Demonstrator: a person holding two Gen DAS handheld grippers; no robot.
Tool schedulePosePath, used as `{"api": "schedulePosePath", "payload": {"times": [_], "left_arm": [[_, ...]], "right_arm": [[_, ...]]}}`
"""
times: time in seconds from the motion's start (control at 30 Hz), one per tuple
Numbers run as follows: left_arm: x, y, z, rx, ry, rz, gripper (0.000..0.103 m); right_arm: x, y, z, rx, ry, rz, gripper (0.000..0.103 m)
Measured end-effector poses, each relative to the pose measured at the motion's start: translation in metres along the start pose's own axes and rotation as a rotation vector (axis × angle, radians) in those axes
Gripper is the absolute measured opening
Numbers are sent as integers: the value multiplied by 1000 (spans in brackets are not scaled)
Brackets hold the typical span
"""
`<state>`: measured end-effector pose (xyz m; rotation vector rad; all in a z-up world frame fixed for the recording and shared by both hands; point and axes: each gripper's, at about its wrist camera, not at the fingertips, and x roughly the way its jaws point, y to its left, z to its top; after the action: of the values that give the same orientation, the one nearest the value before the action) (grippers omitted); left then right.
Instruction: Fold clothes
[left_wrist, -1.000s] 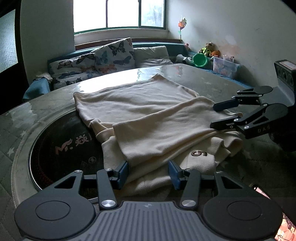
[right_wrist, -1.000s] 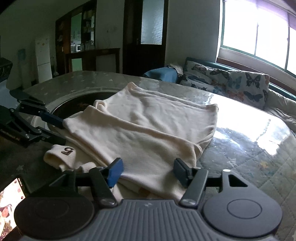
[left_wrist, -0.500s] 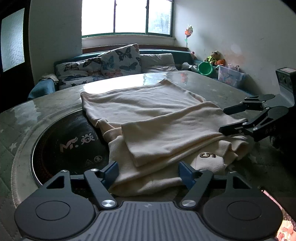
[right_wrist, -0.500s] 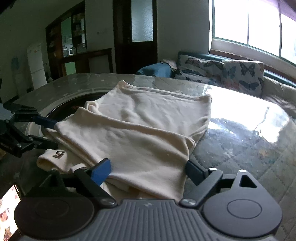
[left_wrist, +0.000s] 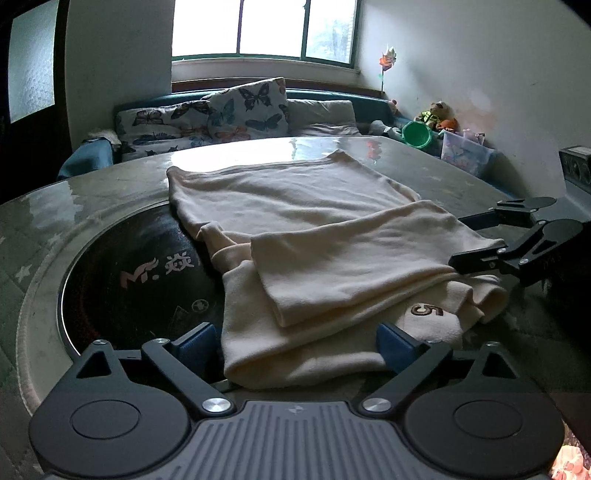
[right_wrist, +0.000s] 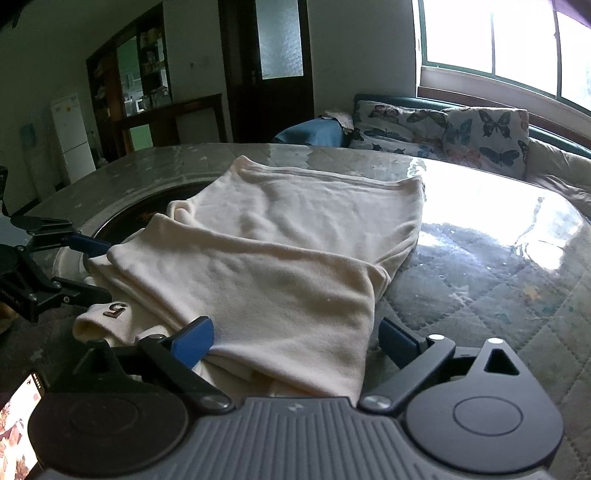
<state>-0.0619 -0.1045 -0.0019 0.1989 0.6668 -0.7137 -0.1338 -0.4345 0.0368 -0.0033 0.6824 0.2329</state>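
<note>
Round glass-topped table filled room's middle, dark inset disc at centre. Cream garment lay partly folded across disc and glass, upper layer doubled over lower. Looked soft, light, limp; likely to sag and slide on glass, so best pinched at doubled near edge or corners. Left gripper jaws opening, cloth between, unpressed. Right gripper likewise opening, straddling near edge. Small "5" patch on cuff.
</note>
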Motion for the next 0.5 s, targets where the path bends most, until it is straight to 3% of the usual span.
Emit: {"api": "schedulePosePath", "payload": {"times": [0.17,0.5], "left_arm": [[0,2,0,-11,6,1,102],[0,3,0,-21,13,3,103]], "right_arm": [[1,0,0,3,1,0,101],[2,0,0,6,4,-6,103]]}}
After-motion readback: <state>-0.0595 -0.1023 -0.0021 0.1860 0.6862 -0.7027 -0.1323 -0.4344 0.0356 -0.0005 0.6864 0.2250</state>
